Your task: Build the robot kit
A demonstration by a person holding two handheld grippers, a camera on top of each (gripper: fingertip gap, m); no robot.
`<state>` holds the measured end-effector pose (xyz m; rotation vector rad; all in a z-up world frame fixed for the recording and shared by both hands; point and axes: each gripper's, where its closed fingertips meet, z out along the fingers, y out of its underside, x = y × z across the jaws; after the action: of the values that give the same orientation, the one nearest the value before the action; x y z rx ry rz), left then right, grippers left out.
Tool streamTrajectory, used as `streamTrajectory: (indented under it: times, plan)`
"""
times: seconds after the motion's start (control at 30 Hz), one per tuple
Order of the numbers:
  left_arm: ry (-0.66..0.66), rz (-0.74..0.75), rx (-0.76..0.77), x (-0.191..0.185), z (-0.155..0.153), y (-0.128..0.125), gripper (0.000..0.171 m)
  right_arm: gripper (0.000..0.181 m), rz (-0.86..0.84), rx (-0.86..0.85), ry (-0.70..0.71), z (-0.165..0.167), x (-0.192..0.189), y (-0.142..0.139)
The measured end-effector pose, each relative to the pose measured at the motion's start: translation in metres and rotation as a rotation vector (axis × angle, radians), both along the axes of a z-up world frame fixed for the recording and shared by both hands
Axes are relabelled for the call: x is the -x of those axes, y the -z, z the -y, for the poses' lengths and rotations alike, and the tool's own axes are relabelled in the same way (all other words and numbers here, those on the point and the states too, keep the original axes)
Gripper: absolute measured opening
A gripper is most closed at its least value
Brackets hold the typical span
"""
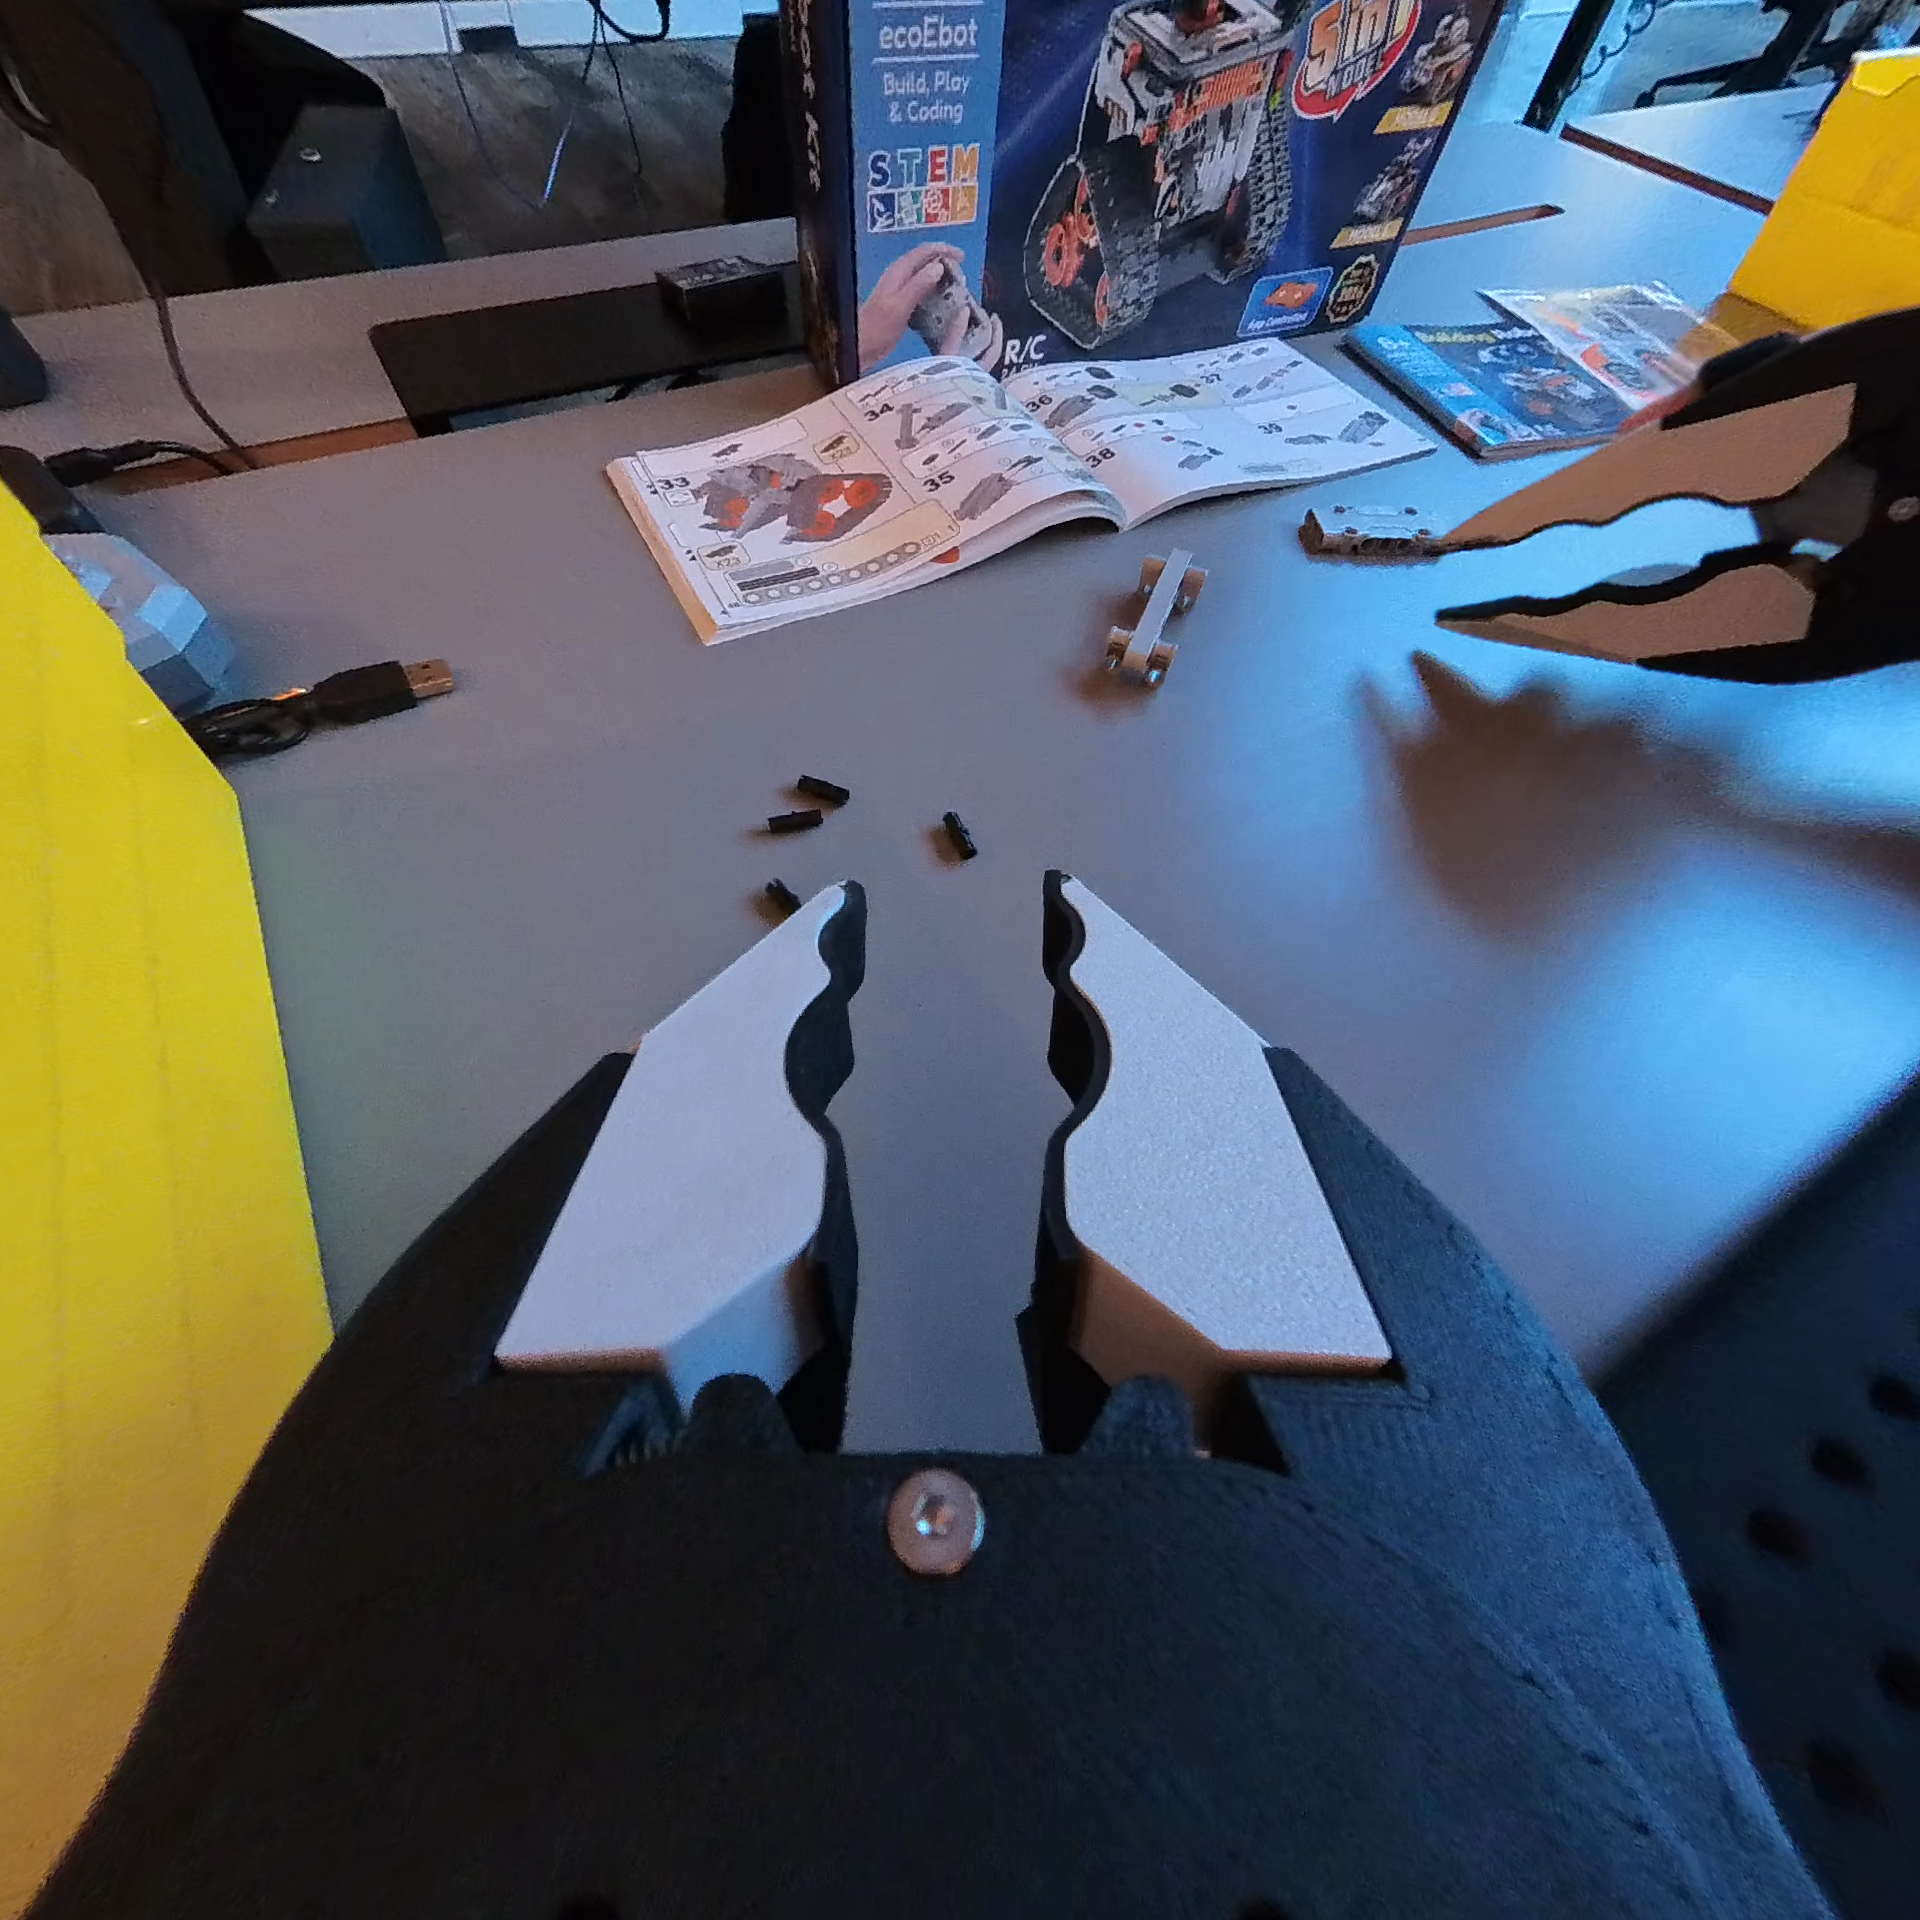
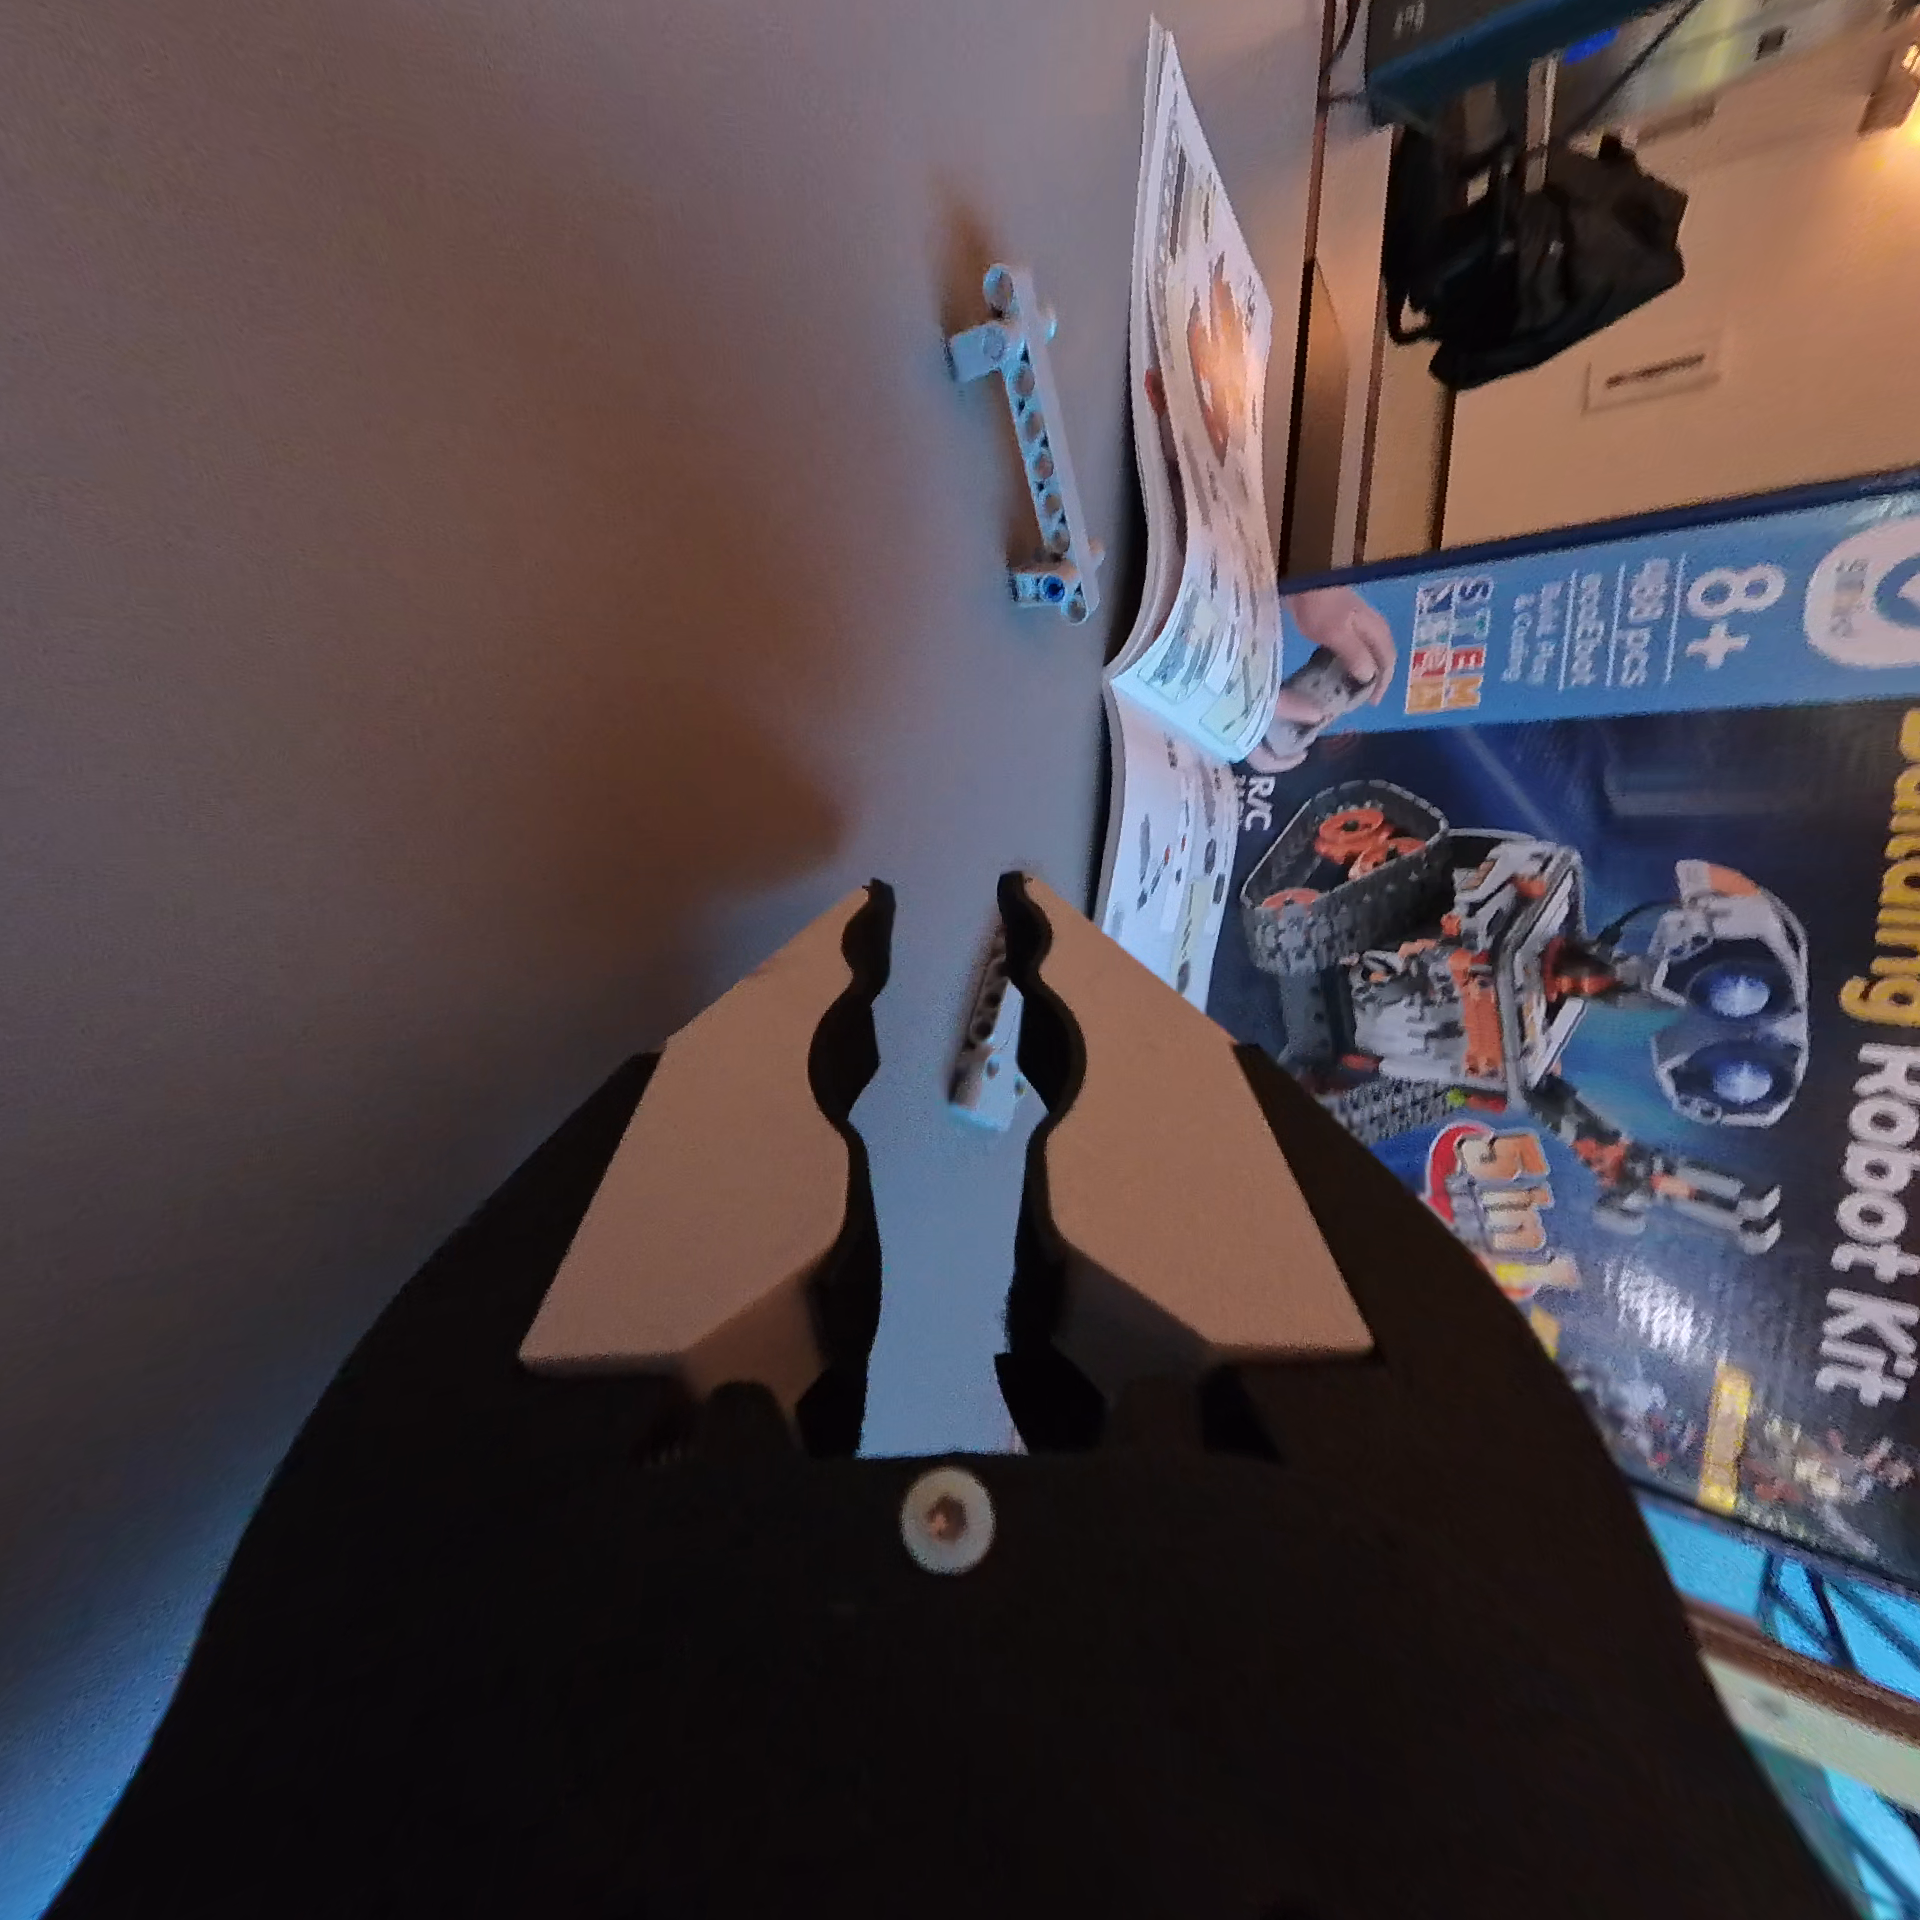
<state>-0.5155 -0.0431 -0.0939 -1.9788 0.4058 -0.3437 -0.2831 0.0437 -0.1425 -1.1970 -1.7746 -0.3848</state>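
Left gripper [image 1: 954, 883] hangs low over the grey tabletop [image 1: 1247, 1039], jaws moderately wide, nothing between them. Four small black pins [image 1: 823, 790] lie scattered just past its tips, one right beside the left fingertip.

Right gripper [image 2: 945, 888] is rolled on its side, jaws at a narrow gap, empty. A short grey perforated beam [image 2: 985, 1023] lies on the tabletop just beside its tips, seen through the gap; can't tell if it touches.

A longer grey beam assembly [image 1: 1155, 615] sits mid-table, near the open instruction booklet [image 1: 997, 468]. Kit box [image 1: 1122, 177] stands upright behind the booklet, toward the far edge. USB cable [image 1: 343, 696] lies by the left edge next to a yellow box [image 1: 114, 1039].
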Motion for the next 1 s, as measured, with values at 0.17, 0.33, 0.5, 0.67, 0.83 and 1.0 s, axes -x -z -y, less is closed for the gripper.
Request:
streamTrajectory:
  times: [0.17,0.33,0.5,0.67,0.83,1.0]
  plan:
    - [0.048,0.047,-0.011,-0.007,-0.005,-0.003,0.032,0.022,-0.052,0.042,0.123,0.006,-0.021,-0.001]
    - [0.117,0.034,-0.009,-0.024,-0.013,0.0,0.033,0.013,-0.058,0.076,0.162,0.008,-0.024,0.006]
    - [0.163,0.037,-0.018,-0.037,-0.017,0.005,0.033,0.002,-0.059,0.146,0.161,0.0,-0.025,0.014]
    - [0.219,0.179,0.039,-0.047,-0.011,0.01,0.033,0.0,-0.134,0.213,0.124,0.005,-0.015,0.012]
    - [0.185,0.116,0.038,-0.041,-0.013,0.018,0.033,0.0,-0.142,0.251,0.09,0.009,-0.007,0.016]
    - [0.194,0.03,0.063,-0.045,-0.013,0.03,0.034,0.0,-0.166,0.258,0.077,0.011,-0.006,0.015]
